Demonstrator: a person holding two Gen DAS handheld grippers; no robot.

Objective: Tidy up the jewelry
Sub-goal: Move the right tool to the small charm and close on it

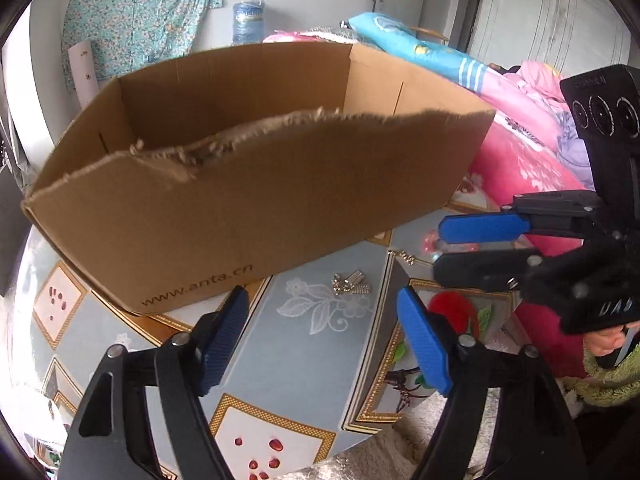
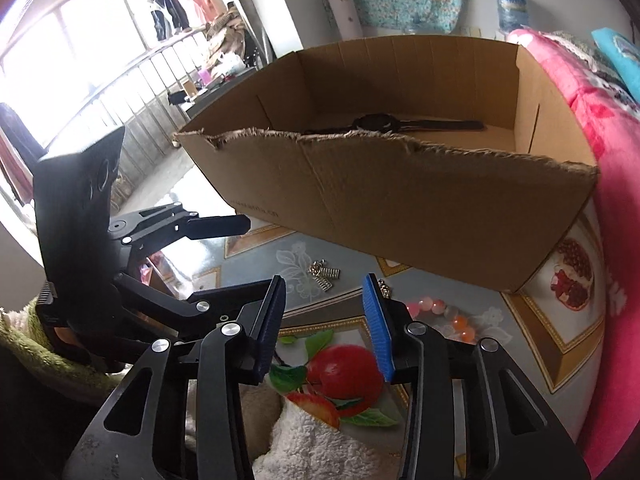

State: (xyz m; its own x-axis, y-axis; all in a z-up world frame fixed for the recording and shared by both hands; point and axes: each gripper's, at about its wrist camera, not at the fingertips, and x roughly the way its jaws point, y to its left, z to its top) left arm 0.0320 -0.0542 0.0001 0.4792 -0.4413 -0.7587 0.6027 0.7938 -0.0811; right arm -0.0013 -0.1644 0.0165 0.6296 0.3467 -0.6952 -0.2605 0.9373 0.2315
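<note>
Torn cardboard box (image 2: 400, 196) hides part of the black wristwatch (image 2: 384, 123) inside, long axis along the box. Patterned surface (image 1: 280, 360), pink bedding (image 1: 520, 160) beyond. Silver earrings (image 1: 352, 283) lie ahead of the left gripper (image 1: 324, 332), jaws wide, empty. Bead bracelet (image 2: 444, 312) lies just beyond the right gripper (image 2: 326, 316), jaws part-open, empty.

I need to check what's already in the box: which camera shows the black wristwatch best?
The right wrist view: it looks over the torn front edge of the cardboard box and shows the wristwatch lying flat on the box floor, strap stretched out. The left wrist view sits lower, so the box wall hides its floor and the watch entirely.
</note>
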